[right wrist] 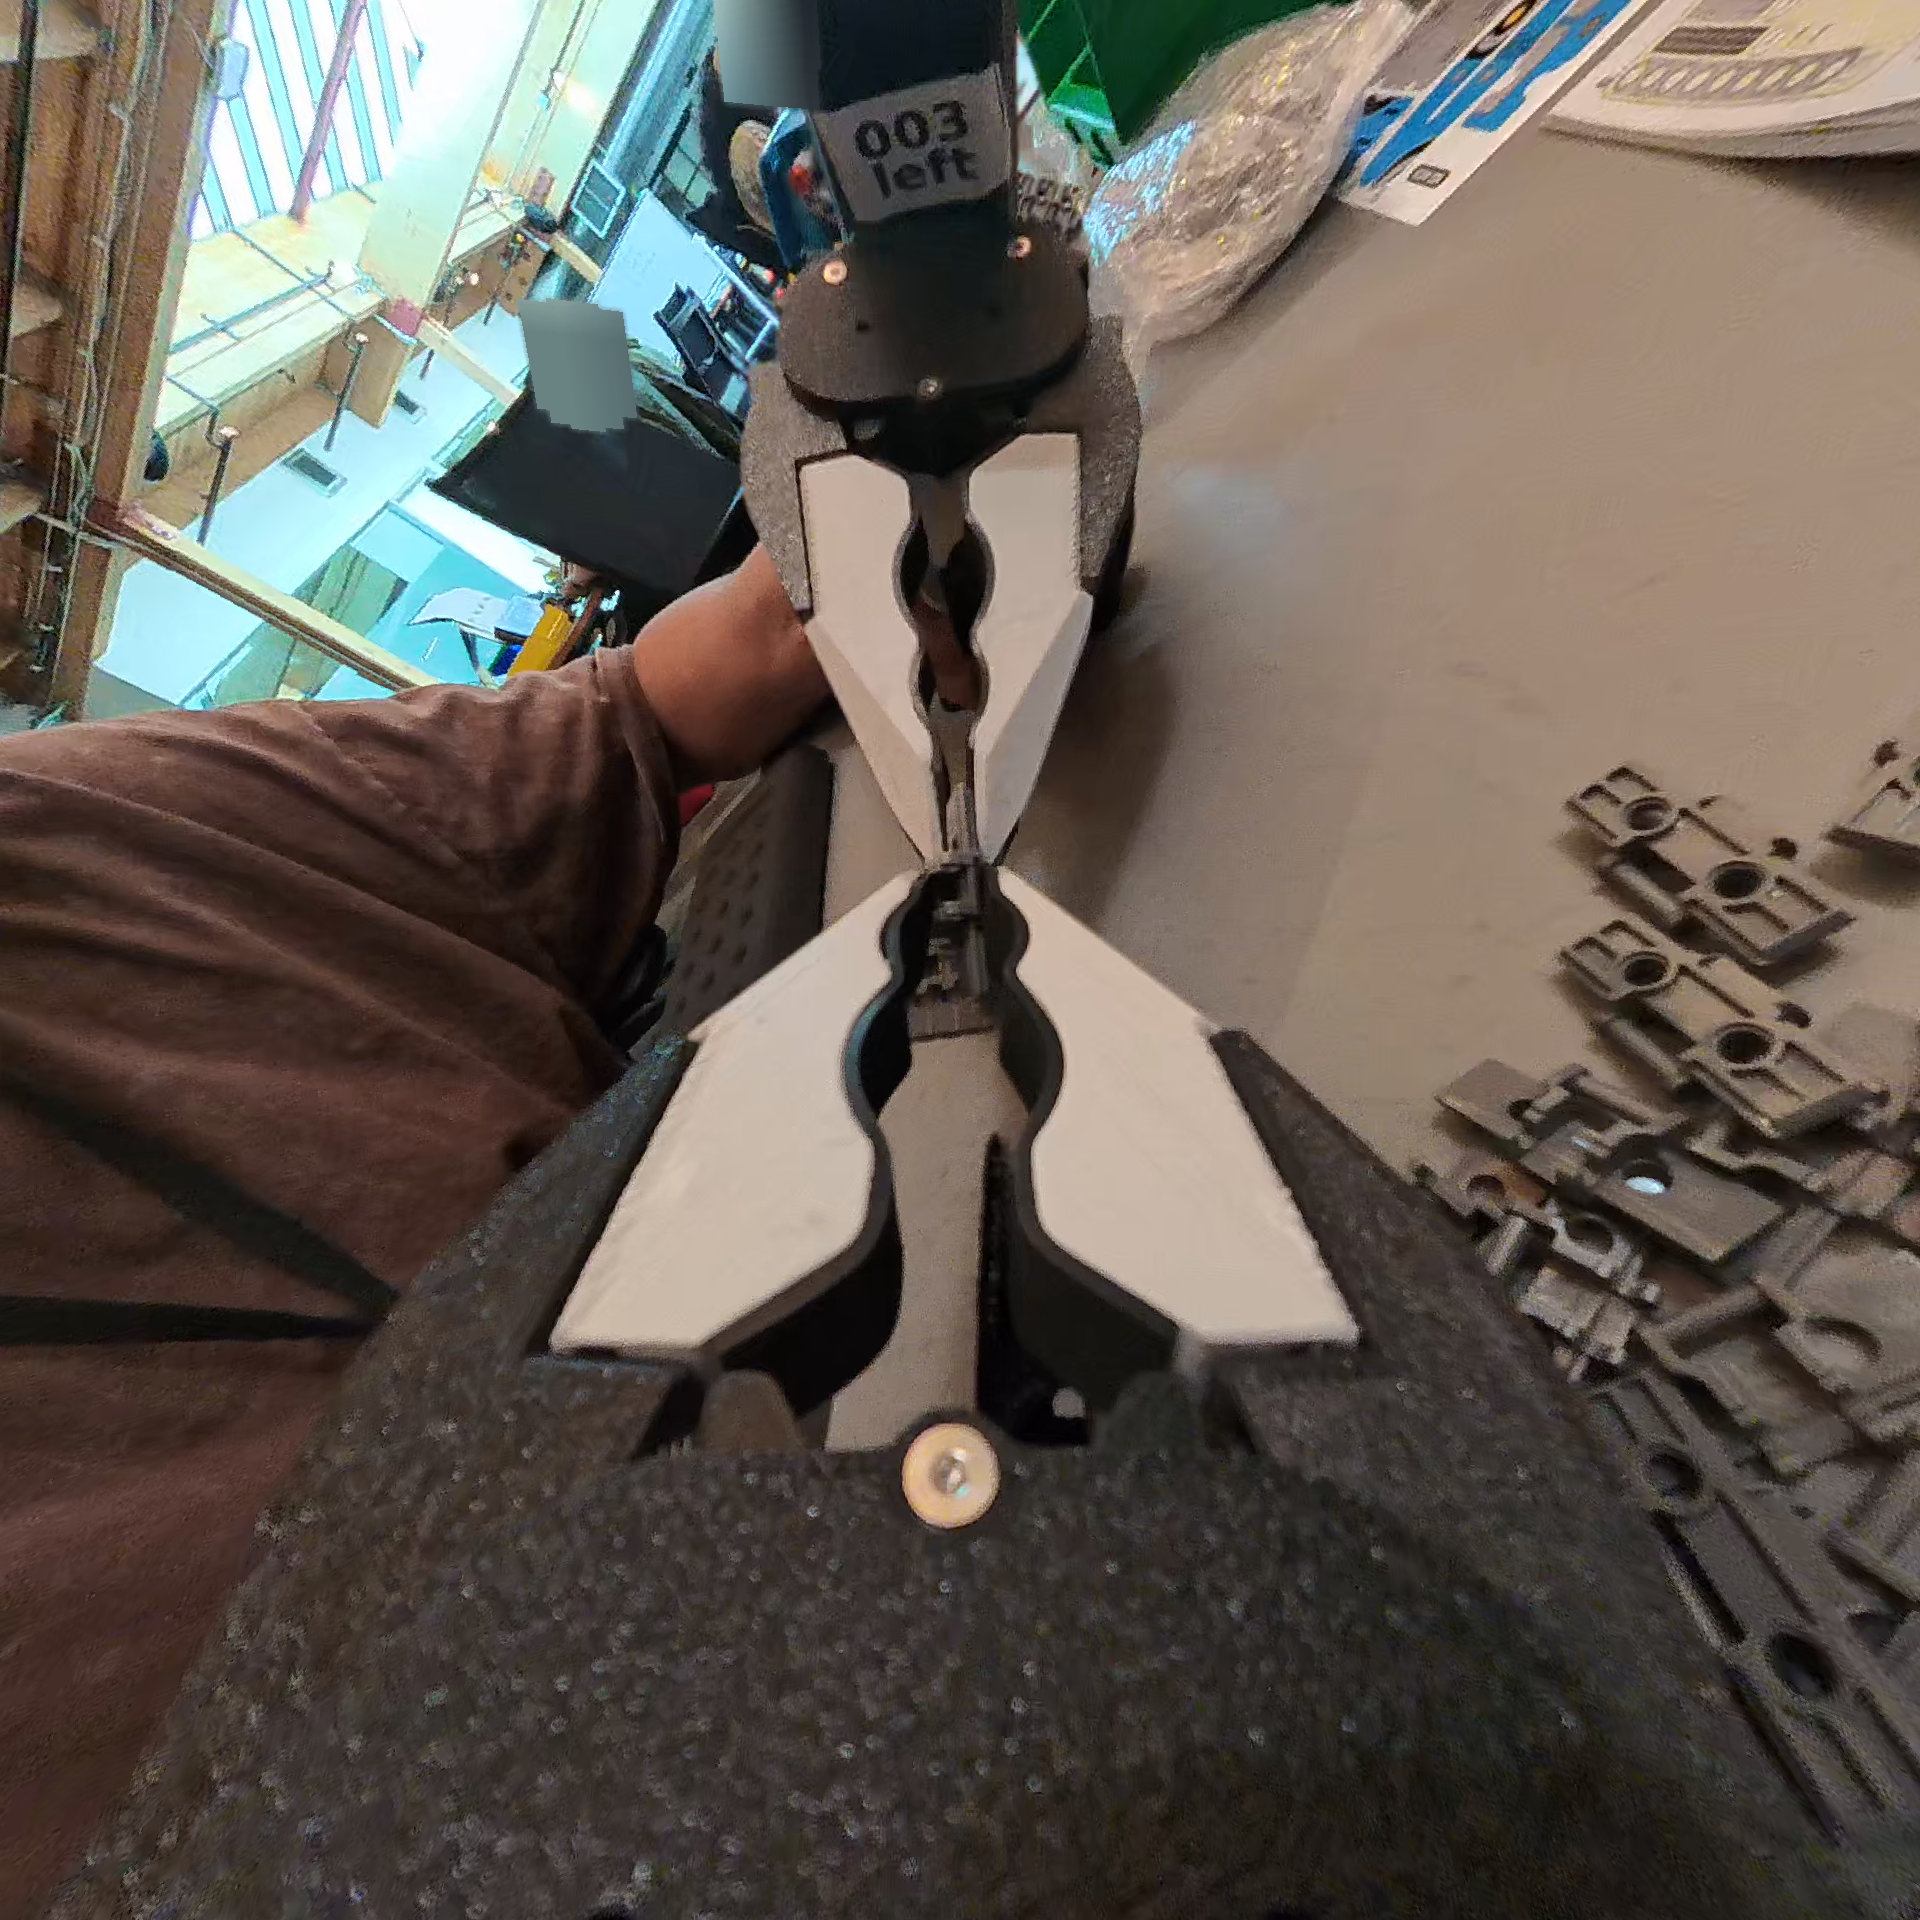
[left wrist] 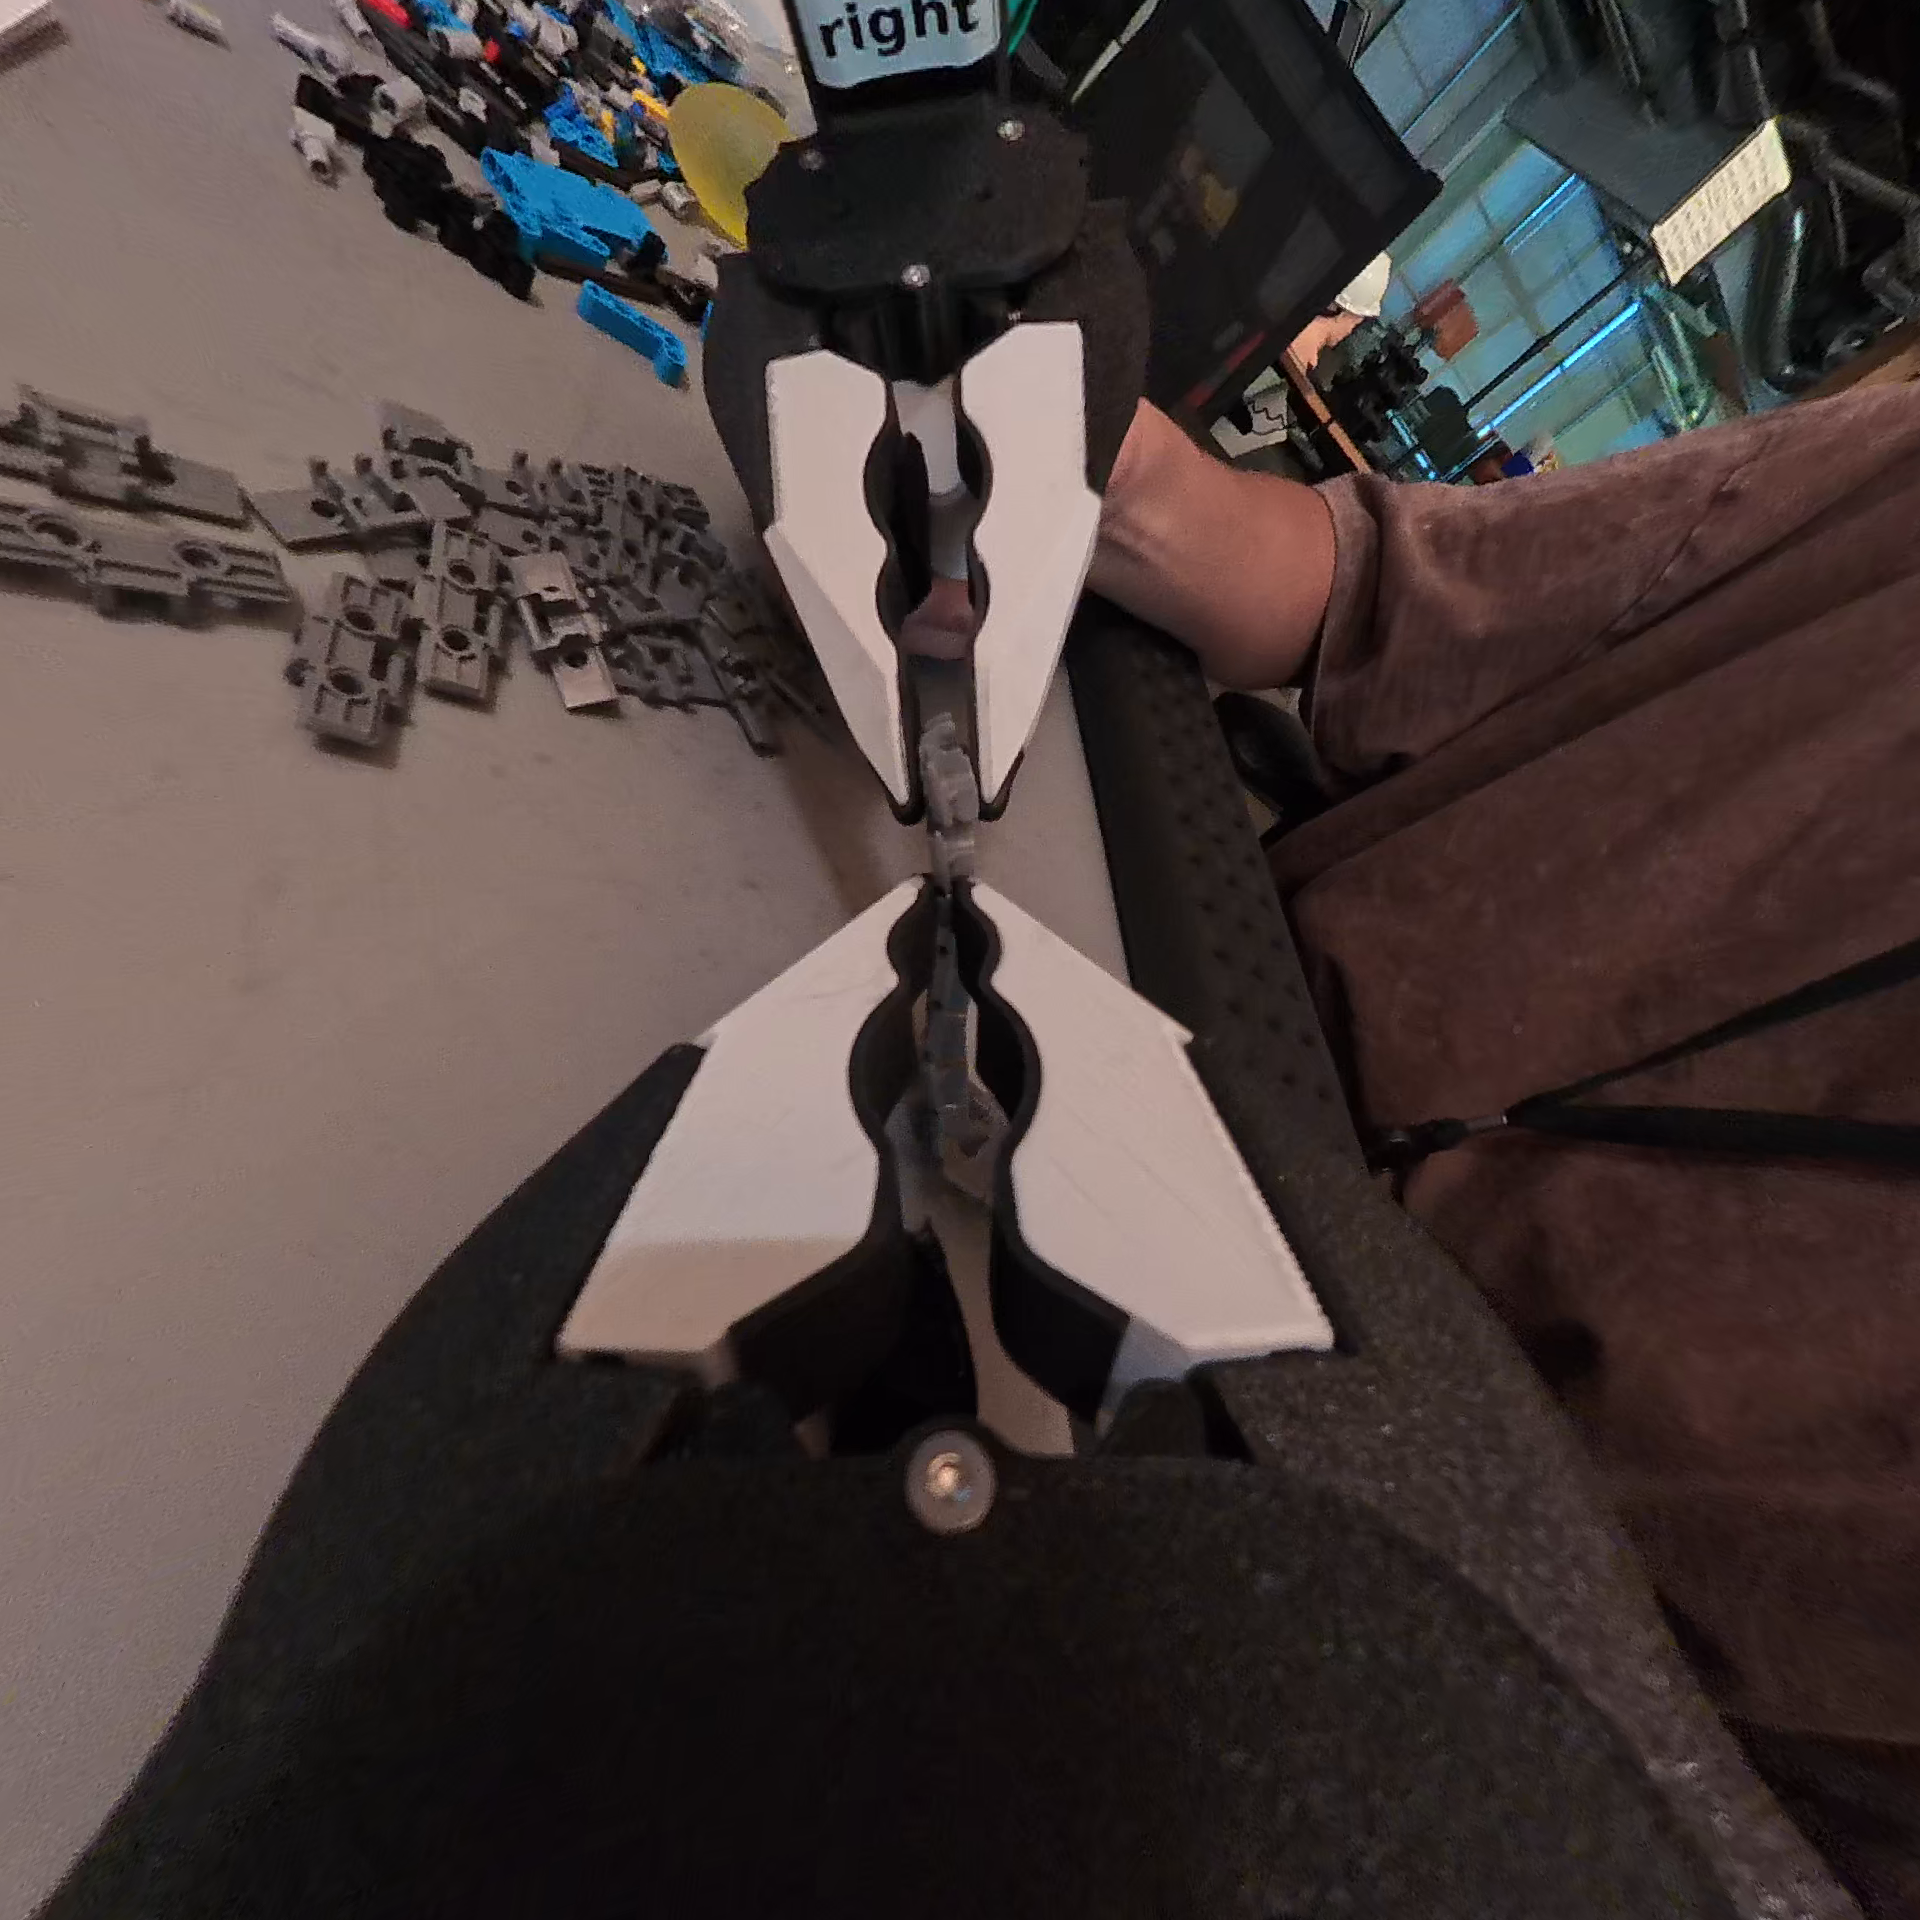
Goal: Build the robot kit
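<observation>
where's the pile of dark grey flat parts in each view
Left wrist view: pile of dark grey flat parts on the table's left side, left of the right gripper.
Right wrist view: same pile at the right edge.
Shared landmark: the small grey piece held between both grippers' tips.

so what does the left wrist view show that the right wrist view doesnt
Only the left wrist view: a heap of blue and black parts and a yellow disc.
Only the right wrist view: clear plastic bags and printed sheets.
Both: the left gripper and right gripper tip to tip, each shut on a small grey piece, and grey flat parts on the table.
</observation>
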Action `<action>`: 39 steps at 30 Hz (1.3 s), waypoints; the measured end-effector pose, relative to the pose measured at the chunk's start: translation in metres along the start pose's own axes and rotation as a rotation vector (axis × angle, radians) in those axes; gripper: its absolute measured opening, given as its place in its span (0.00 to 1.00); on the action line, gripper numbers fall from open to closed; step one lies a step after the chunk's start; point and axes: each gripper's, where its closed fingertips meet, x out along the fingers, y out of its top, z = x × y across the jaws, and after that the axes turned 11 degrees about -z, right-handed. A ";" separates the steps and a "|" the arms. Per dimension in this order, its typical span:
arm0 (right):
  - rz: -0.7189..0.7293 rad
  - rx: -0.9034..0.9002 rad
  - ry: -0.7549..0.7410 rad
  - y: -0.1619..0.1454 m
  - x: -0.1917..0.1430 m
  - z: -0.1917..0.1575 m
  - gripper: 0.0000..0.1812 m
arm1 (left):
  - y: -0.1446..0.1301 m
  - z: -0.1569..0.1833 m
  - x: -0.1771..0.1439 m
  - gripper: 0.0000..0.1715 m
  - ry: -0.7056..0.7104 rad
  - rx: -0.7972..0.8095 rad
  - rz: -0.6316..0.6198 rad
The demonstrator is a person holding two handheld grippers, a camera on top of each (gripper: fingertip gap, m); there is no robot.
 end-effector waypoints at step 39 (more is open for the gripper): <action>-0.016 -0.041 -0.014 -0.006 -0.003 -0.002 0.06 | 0.004 0.002 0.005 0.01 0.041 0.048 0.016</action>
